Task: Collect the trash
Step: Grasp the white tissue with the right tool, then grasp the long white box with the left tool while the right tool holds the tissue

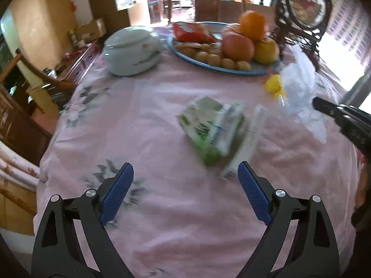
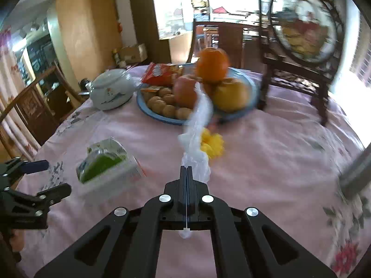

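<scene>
On the pink-clothed table [image 1: 162, 208] the left gripper [image 1: 185, 176], jaws spread wide, faces the green wrapper [image 1: 208, 127] lying just ahead; it should straddle that pack squarely before closing. The right gripper [image 2: 186, 173], jaws pressed together pinching the clear plastic bag [image 2: 197, 125], should keep the bag lifted near the yellow scrap [image 2: 212, 144].

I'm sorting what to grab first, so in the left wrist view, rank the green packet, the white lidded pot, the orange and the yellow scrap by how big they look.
1. Green packet, though it lies nearest the camera, so that flatters it.
2. White lidded pot, close behind; farther off, so true order is unsure.
3. Orange.
4. Yellow scrap.
</scene>
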The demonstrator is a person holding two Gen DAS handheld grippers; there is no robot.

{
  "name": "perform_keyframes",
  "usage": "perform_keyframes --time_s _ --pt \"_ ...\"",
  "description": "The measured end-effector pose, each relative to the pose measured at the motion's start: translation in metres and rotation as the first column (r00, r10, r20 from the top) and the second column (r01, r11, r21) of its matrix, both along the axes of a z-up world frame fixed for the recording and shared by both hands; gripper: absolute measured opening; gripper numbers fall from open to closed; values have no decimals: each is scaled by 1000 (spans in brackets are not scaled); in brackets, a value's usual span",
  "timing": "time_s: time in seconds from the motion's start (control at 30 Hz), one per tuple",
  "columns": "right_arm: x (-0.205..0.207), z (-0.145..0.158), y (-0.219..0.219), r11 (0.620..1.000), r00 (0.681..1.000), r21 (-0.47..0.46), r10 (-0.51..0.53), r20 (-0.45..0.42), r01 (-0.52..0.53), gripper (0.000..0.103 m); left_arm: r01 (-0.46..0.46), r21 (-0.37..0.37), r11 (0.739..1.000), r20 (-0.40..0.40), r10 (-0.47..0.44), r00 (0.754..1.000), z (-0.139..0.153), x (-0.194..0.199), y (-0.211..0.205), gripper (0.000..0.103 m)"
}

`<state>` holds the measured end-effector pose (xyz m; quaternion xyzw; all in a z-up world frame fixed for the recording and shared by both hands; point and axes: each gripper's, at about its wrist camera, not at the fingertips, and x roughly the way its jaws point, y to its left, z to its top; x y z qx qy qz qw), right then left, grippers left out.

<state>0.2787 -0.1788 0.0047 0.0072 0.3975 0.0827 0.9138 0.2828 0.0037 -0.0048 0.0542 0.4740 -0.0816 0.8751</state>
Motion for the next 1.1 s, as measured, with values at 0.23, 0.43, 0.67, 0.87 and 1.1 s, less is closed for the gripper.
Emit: perform_keyframes --time_s 0.23,0.43,0.67,0.87,1.1 --pt "-42 -15 -28 999 999 51 -2 -44 5 1 71 65 995 -16 -70 997 -25 -6 -26 88" --pt "-46 -37 -46 991 990 129 -16 -143 34 4 85 62 994 -34 -83 996 -37 4 -36 67" --pt "-46 -46 -56 992 989 107 -49 -140 65 67 88 16 996 -43 -88 995 -45 21 -46 67" --pt "-30 -49 -56 995 988 58 -71 -134 79 66 70 -16 997 -41 -70 997 -48 32 -50 61" --pt "-11 -64 -65 987 975 -7 -161 -152 162 60 103 12 995 -40 -102 994 -45 25 -56 19"
